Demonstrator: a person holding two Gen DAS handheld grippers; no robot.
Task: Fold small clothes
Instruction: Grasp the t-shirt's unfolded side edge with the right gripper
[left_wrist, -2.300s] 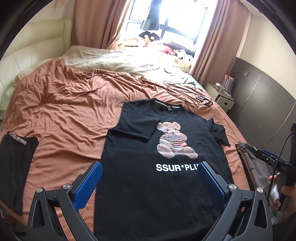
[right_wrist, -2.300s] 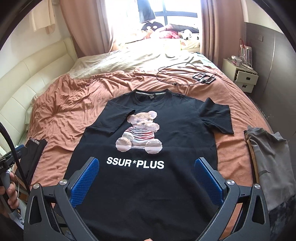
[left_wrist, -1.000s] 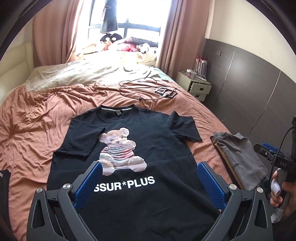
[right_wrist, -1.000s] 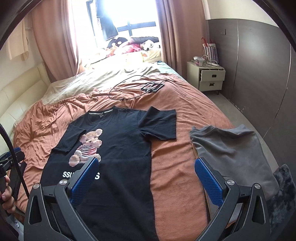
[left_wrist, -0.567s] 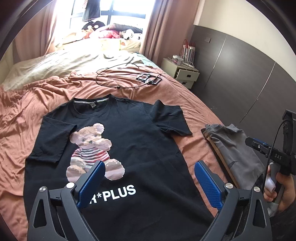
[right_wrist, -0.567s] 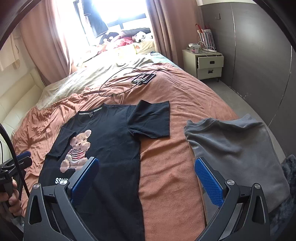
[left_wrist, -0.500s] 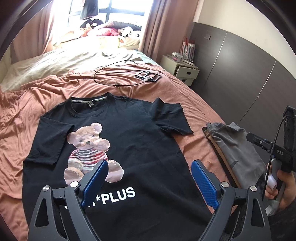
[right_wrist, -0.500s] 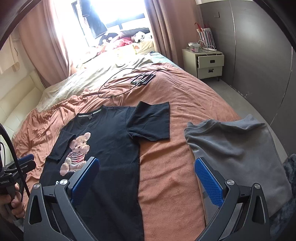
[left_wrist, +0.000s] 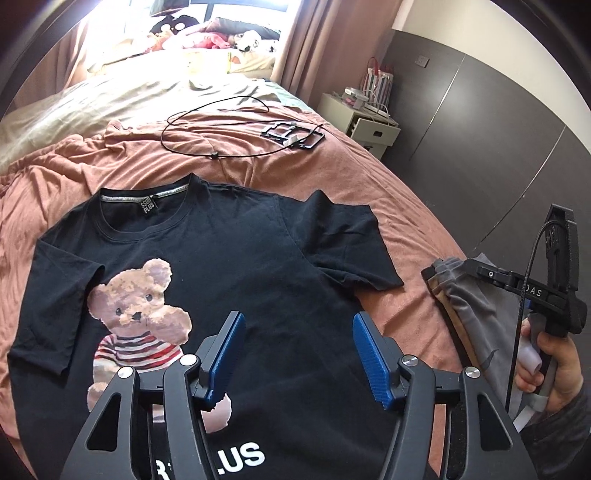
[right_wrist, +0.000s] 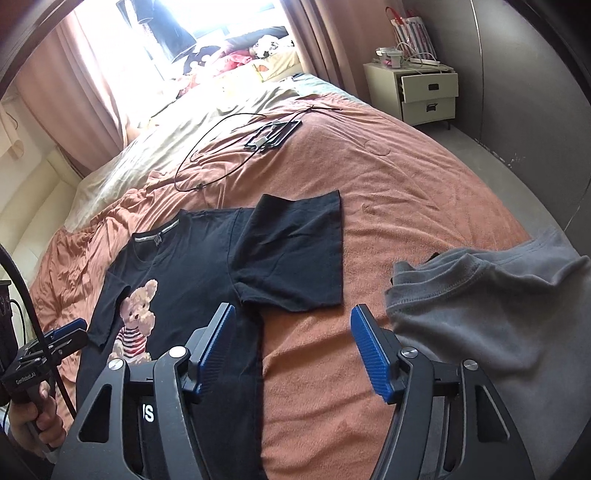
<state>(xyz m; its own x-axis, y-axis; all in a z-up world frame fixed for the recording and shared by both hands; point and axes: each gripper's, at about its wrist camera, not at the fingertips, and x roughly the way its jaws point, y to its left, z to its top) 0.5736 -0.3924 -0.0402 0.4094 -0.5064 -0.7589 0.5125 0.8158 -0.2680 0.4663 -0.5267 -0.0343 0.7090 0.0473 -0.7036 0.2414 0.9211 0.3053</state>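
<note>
Bedspread (left_wrist: 413, 206) carries black T-shirt (left_wrist: 236, 266) flat at left, cable (left_wrist: 218, 125) beyond its collar, grey garment (right_wrist: 487, 325) right, apart. Bare spread lies between. My left gripper (left_wrist: 297, 347) and right gripper (right_wrist: 293, 343) hover spread, empty.

T-shirt (left_wrist: 236, 266) lies flat on the bed (left_wrist: 406, 206). Right of the T-shirt, another garment (right_wrist: 498, 302). Behind the T-shirt, a cable loop (left_wrist: 207, 125), and the nightstand (right_wrist: 424, 92) beyond, off the bed's corner.
</note>
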